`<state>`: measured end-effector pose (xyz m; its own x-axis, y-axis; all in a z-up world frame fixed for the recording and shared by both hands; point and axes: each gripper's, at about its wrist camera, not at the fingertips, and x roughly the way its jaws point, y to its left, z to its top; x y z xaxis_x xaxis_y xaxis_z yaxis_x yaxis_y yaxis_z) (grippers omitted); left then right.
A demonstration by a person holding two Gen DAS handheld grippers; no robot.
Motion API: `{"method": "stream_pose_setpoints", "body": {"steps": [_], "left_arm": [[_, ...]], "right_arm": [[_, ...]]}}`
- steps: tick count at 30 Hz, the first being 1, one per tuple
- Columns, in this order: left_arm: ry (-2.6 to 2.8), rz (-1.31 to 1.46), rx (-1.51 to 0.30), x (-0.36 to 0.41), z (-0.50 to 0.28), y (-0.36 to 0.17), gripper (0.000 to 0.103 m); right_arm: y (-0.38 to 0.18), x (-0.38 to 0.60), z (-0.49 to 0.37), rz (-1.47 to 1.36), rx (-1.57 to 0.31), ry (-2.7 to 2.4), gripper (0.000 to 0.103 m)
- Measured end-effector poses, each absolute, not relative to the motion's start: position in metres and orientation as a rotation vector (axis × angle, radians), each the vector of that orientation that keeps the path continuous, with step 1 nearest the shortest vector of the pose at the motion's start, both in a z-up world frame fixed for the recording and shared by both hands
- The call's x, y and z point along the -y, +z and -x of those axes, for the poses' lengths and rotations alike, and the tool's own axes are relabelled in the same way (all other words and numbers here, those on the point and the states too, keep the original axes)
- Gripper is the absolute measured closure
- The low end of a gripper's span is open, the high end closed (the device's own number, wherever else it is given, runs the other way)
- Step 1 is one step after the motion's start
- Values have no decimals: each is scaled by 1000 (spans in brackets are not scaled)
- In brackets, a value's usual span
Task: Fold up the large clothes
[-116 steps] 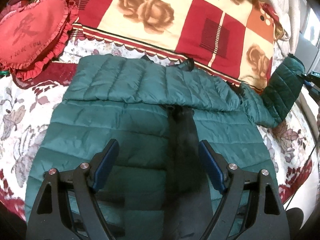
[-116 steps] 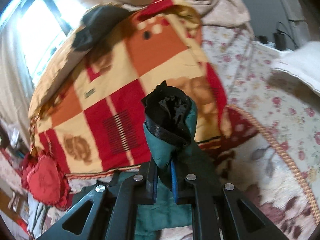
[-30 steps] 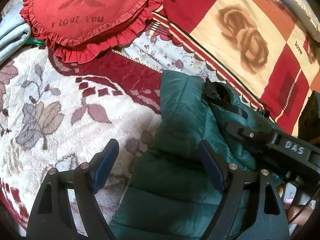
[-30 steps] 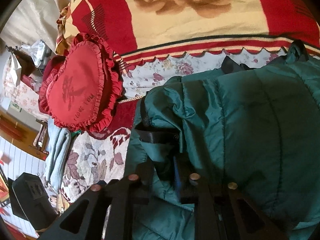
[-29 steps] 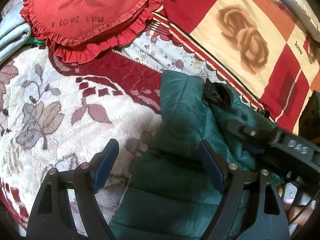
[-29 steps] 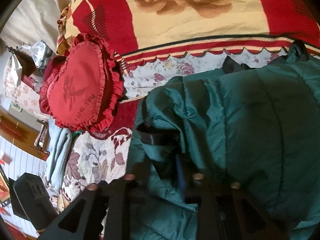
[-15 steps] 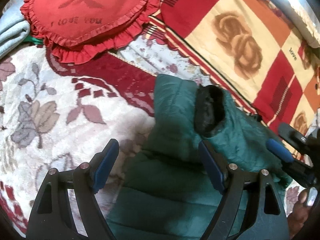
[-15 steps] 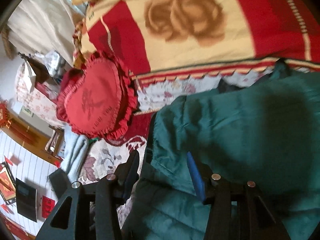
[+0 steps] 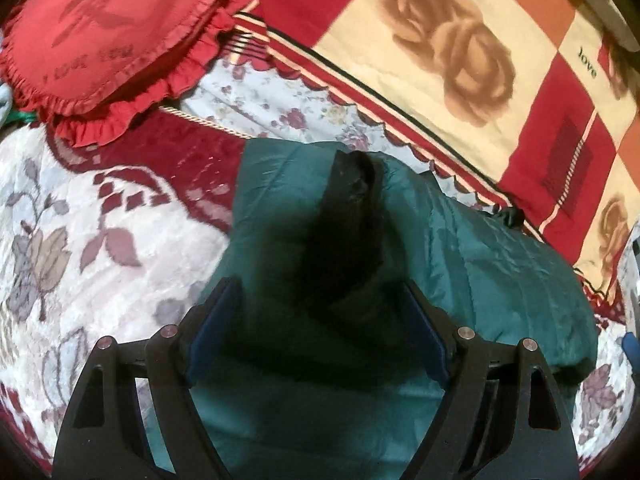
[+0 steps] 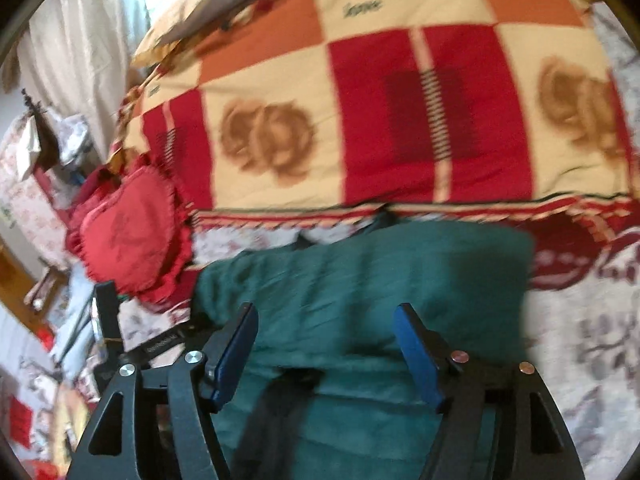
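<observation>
A: Jacket (image 9: 500, 276) lies folded on the bed (image 9: 80, 240). Left view shows the black cuff (image 9: 356, 184) on top; right view hides it.

B: Left tool (image 9: 316, 332)?

A: Spread wide above the jacket, holding nothing. Right tool (image 10: 324, 344) too, though a second ago it was clamped on the sleeve.

B: Surroundings?

A: Floral bedspread, checked blanket (image 10: 360, 112), heart pillow (image 10: 128, 232), curtain (image 10: 80, 40) at left.

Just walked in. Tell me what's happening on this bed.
A person with handheld tongs in each hand is folding a dark green quilted puffer jacket on the floral bedspread. Its black-lined sleeve cuff lies folded across the body. The left tongs and right tongs hover open above it, gripping nothing.
</observation>
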<state>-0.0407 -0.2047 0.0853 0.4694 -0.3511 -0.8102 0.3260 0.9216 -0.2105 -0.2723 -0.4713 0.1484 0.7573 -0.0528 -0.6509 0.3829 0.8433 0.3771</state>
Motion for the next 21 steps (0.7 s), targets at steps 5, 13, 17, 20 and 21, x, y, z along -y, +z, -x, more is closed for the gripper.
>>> {"method": "stream_pose_setpoints", "body": {"steps": [5, 13, 17, 20, 21], "left_arm": [[-468, -88, -973, 232, 38, 94, 86], [-482, -106, -887, 208, 47, 118, 88], [-426, -89, -947, 194, 39, 86, 88], [-420, -71, -969, 192, 35, 76, 88], [-421, -79, -968, 194, 36, 74, 88]], "right_arm": [[137, 498, 278, -520, -702, -321, 38], [122, 495, 248, -470, -759, -306, 38], [98, 486, 222, -427, -845, -293, 38], [71, 475, 204, -320, -931, -318, 38], [64, 471, 201, -274, -947, -329, 38]]}}
